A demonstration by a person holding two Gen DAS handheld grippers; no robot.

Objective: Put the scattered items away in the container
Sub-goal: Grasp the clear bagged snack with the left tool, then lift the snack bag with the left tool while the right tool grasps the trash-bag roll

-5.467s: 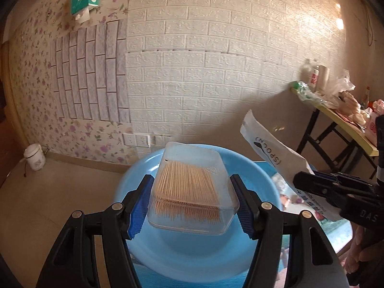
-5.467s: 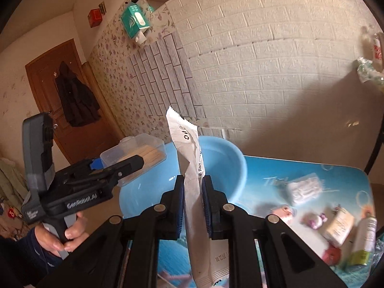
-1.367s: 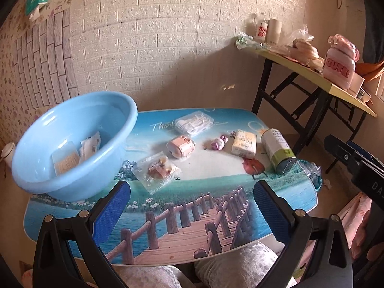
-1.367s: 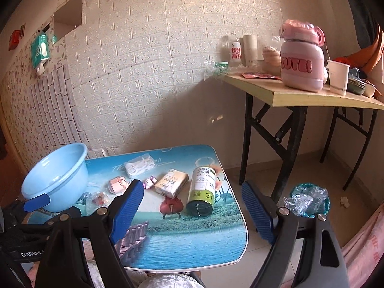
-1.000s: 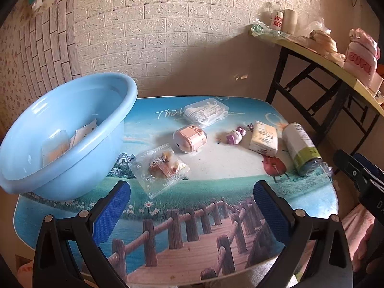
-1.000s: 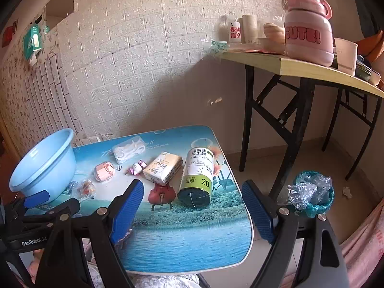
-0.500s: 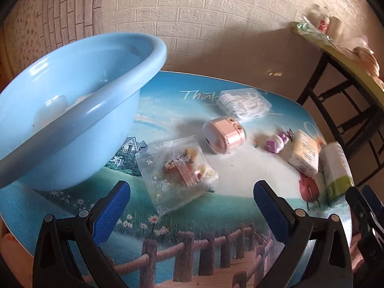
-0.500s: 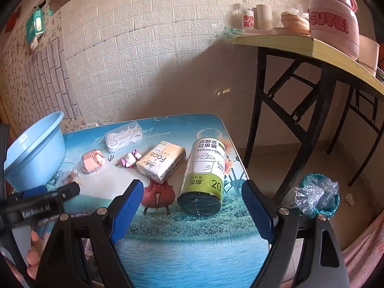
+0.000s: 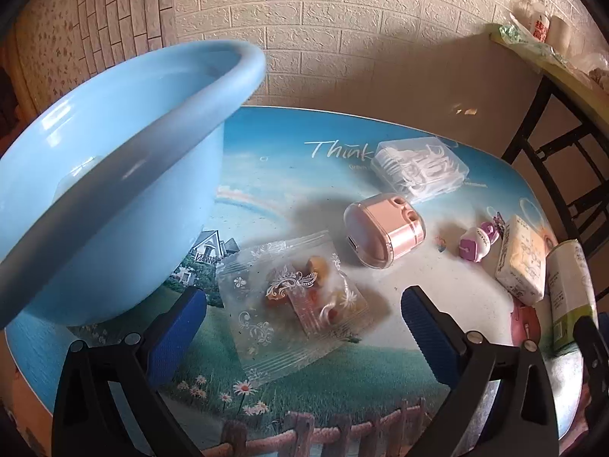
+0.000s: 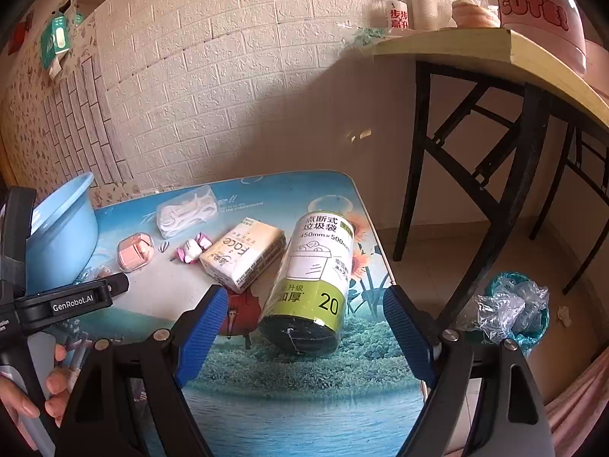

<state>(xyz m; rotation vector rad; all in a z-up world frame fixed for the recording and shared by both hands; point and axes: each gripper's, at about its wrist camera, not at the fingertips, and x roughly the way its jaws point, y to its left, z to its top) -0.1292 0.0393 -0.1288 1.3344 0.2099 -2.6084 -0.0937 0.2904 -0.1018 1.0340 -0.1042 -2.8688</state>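
The blue basin stands at the table's left; it shows in the right wrist view too. My left gripper is open, its jaws on either side of a clear snack packet lying on the table. My right gripper is open, its jaws on either side of a lying roll of bin bags. Between them lie a pink case, a clear floss-pick box, a purple-white trinket, a tissue pack and a red violin-shaped piece.
The low table has a printed landscape top; its right edge is just past the roll. A taller folding table with a pink jug stands to the right. A bin with plastic sits on the floor beneath. Brick wall behind.
Both grippers let go of the toothpick box and the spoon sachet, which now lie in the basin, and opened. Both have since dropped closer to the table, left over the packet, right over the roll.
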